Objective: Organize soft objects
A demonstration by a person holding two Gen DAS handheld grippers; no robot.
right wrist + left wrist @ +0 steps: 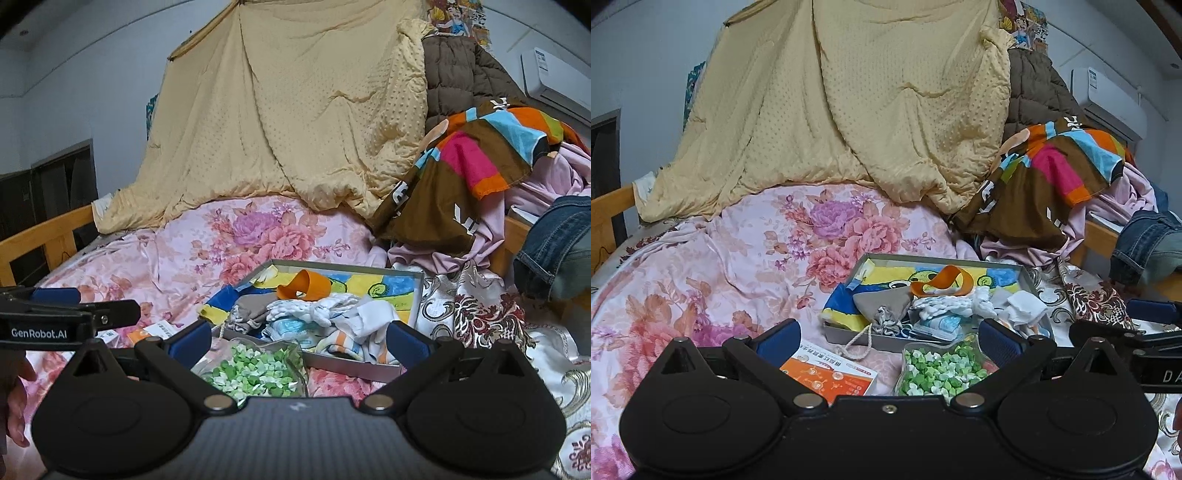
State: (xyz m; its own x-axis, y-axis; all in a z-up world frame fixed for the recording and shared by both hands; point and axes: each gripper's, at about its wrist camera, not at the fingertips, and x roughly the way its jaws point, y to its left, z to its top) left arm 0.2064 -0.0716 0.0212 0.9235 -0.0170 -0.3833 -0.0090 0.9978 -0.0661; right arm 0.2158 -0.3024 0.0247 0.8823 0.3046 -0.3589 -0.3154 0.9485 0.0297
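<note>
Grey tray (1032,286) at twelve o'clock held cloths; left gripper (886,341) and right gripper (299,341) hung open, empty. Gather draping edges inward.

A bedroom: floral bedding (738,258), heaped clothes (1071,166).

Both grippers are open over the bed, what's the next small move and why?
Probably ease the right gripper forward to the white cloth at the grey tray's near edge: both grippers are open and empty, and that cloth lies closest, uncovered.

Dim, flat indoor light (soft shadows), fisheye-warped edges, dark corners.
</note>
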